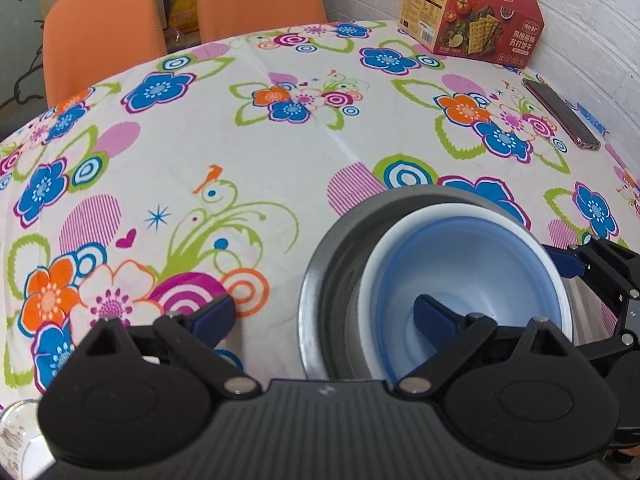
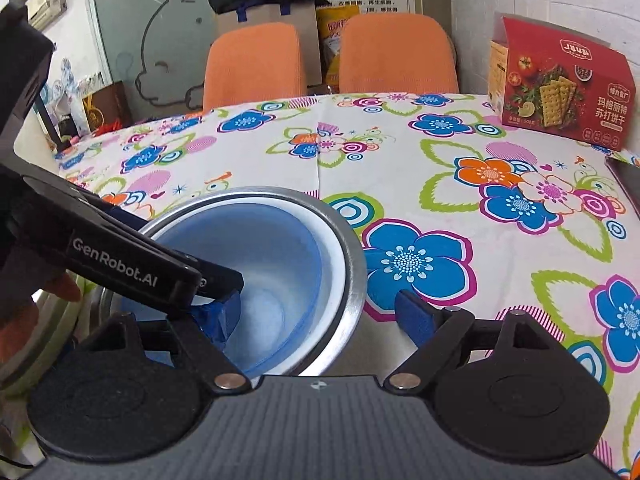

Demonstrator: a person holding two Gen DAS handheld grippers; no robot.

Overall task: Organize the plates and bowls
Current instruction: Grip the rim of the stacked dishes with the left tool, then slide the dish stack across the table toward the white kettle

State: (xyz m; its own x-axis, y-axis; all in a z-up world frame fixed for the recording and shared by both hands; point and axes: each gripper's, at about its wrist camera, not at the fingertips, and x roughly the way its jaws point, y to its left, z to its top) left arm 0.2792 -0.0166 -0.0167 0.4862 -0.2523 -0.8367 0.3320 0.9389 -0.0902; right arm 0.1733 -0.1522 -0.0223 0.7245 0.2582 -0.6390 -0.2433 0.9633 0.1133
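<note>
Nesting: a blue bowl [image 1: 464, 276] sits inside a white bowl [image 1: 472, 216], both inside a steel bowl [image 1: 324, 280] on the flowered tablecloth [image 1: 240, 152].
Left gripper [image 1: 324, 314]: jaws wide apart, straddling the steel bowl's near-left wall, one finger over the cloth, the other down inside the blue bowl.
Right gripper [image 2: 320, 312]: jaws apart too; its right finger stands just outside the steel rim, the left one seems to reach inside, though the other tool hides it.
Risk, crowding: both tools work the same stack, so I'd worry they knock each other and skid the steel bowl on the cloth.
Risk, nesting: the white bowl leans toward the steel bowl's far-right side; a careless lift could tip the inner bowls out.
Bystanders: a phone [image 1: 562, 114] and a red cracker box [image 1: 474, 20] lie well beyond the steel bowl.
Writing: "GenRobot.AI" on the left gripper's arm; the box carries Chinese print for soda crackers and "508" by its weight mark.
</note>
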